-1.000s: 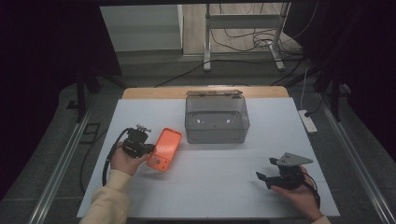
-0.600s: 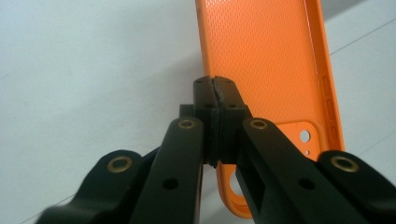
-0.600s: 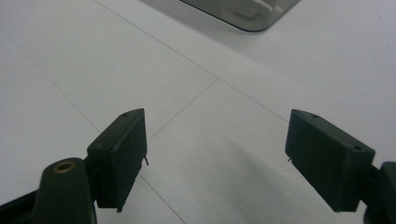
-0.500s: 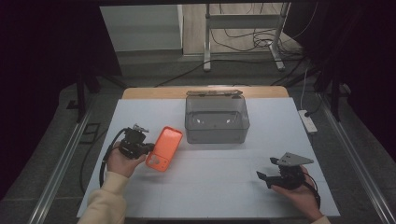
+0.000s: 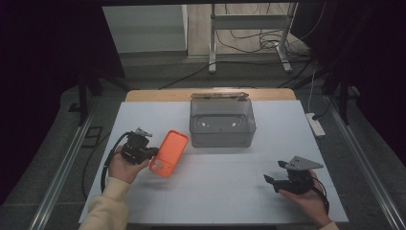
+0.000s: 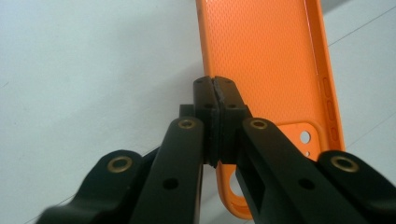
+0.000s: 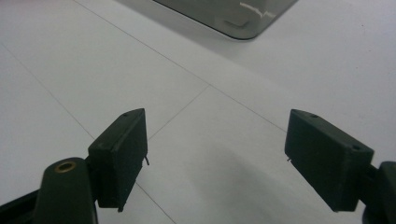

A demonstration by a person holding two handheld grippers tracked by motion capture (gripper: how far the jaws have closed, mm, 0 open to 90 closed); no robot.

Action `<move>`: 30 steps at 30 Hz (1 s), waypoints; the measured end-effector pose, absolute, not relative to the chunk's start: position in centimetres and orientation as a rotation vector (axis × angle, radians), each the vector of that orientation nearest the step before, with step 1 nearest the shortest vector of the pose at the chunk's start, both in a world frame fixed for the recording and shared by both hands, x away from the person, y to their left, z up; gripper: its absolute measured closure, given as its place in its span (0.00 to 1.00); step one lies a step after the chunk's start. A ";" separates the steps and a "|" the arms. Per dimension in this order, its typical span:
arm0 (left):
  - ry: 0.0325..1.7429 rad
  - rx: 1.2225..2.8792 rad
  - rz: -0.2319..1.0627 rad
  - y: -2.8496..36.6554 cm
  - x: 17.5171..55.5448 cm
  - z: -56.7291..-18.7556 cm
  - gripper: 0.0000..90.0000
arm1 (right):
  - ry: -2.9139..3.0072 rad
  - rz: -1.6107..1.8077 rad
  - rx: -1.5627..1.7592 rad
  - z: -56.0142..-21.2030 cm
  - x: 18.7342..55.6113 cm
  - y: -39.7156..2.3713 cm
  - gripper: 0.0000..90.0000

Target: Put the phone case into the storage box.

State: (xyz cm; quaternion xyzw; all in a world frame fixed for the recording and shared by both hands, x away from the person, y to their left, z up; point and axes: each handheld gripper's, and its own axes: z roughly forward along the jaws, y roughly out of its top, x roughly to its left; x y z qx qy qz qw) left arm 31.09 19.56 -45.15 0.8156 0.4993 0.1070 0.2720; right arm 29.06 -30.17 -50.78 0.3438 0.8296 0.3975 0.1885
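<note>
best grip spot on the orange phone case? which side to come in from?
Grip the thin side wall of the orange phone case, coming from its left long edge, as the left claw does now, shut on that rim near the camera-cutout end. The raised edge is narrow enough to pinch; the broad flat back gives the jaws nothing to close on.

On the white table (image 5: 239, 191) lie 1 orange rubbery phone case (image 5: 168, 153) with a textured inside and 1 translucent grey plastic box (image 5: 222, 123), rectangular and open-topped. 1 flat brownish lid-like piece (image 5: 219, 95) sits just behind the box. There are 2 black two-jaw grippers, the left gripper (image 5: 152, 152) and the right gripper (image 5: 270, 179), each in 1 hand: 2 hands in all.
</note>
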 end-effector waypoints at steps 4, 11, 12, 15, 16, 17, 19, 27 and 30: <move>1.314 2.199 0.298 19.4 30.9 -44.9 0.99 | 2.330 1.120 0.968 -50.8 29.1 -30.2 0.24; 1.275 2.200 0.294 19.3 30.5 -44.7 0.99 | 2.329 1.119 0.970 -50.8 29.1 -30.2 0.24; 1.272 2.198 0.291 19.3 30.5 -44.7 0.99 | 2.330 1.117 0.971 -50.8 29.1 -30.2 0.24; 1.263 2.196 0.290 19.2 30.4 -44.7 0.99 | 2.330 1.116 0.972 -50.8 29.1 -30.2 0.24; 1.258 2.196 0.290 19.2 30.4 -44.7 0.99 | 2.329 1.116 0.972 -50.8 29.1 -30.2 0.24; 1.255 2.194 0.290 19.1 30.3 -44.8 0.99 | 2.329 1.116 0.972 -50.8 29.1 -30.2 0.24; 1.249 2.193 0.290 19.0 30.3 -44.7 0.99 | 2.326 1.120 0.972 -50.8 29.0 -30.2 0.24; 1.200 2.197 0.295 18.1 30.1 -44.7 0.99 | 2.321 1.129 0.970 -50.7 28.9 -30.2 0.24; 1.181 2.203 0.304 17.7 30.0 -44.5 0.99 | 2.317 1.132 0.978 -50.7 28.9 -30.3 0.24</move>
